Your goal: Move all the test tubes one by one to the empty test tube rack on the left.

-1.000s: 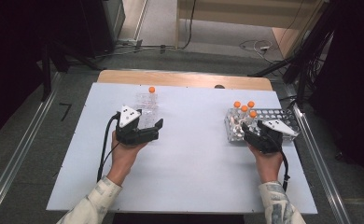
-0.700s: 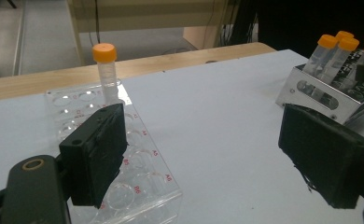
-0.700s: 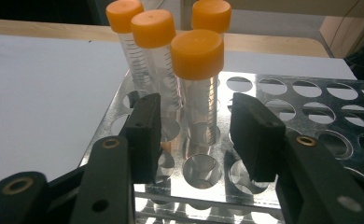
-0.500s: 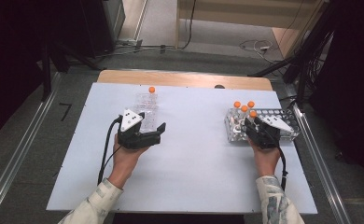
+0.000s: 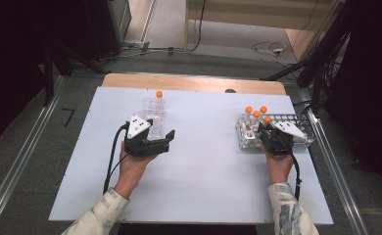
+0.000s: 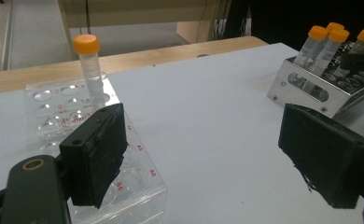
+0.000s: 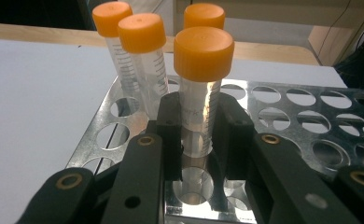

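Left tongs [image 5: 167, 139] shifted right, right tongs [image 7: 196, 130] gripping tube [image 7: 199, 102]

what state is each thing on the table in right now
left gripper: jaws wide open, holding nothing
right gripper: jaws shut on a capped tube
gripped tube: upright, orange cap on
metal rack: most holes free
clear rack: one capped tube upright

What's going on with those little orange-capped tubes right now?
Right gripper shut on tube in metal rack. Left gripper open, beside clear rack holding one tube. Nothing in the way.
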`<move>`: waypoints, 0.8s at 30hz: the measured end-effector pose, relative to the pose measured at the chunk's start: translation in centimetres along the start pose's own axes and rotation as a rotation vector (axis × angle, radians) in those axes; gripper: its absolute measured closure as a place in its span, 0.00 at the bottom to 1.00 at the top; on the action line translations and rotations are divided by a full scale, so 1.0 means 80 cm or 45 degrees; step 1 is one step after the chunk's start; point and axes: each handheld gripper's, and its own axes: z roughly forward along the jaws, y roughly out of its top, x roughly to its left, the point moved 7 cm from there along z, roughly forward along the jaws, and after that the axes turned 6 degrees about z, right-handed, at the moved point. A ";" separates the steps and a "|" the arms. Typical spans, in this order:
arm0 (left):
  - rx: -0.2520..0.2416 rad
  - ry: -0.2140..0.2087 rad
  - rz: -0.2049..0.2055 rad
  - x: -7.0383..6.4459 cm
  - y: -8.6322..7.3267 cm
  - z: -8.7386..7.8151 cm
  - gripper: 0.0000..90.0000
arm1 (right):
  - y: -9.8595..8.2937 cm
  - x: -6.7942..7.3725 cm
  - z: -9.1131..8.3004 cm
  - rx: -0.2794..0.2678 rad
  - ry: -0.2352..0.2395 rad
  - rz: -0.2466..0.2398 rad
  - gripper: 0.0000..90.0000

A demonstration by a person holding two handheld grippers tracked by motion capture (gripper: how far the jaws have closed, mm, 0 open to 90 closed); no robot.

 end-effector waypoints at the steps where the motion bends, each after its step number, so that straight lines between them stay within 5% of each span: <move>1: 0.001 0.001 -0.001 0.000 0.000 0.000 0.17 | 0.002 0.000 -0.001 -0.006 -0.001 -0.002 0.80; 18: 0.007 -0.002 -0.003 0.000 -0.001 0.000 0.18 | 0.043 0.004 -0.041 -0.125 0.036 -0.002 0.80; 24: 0.015 0.001 0.001 0.001 -0.003 0.002 0.18 | 0.055 0.018 -0.061 -0.178 0.091 -0.021 0.80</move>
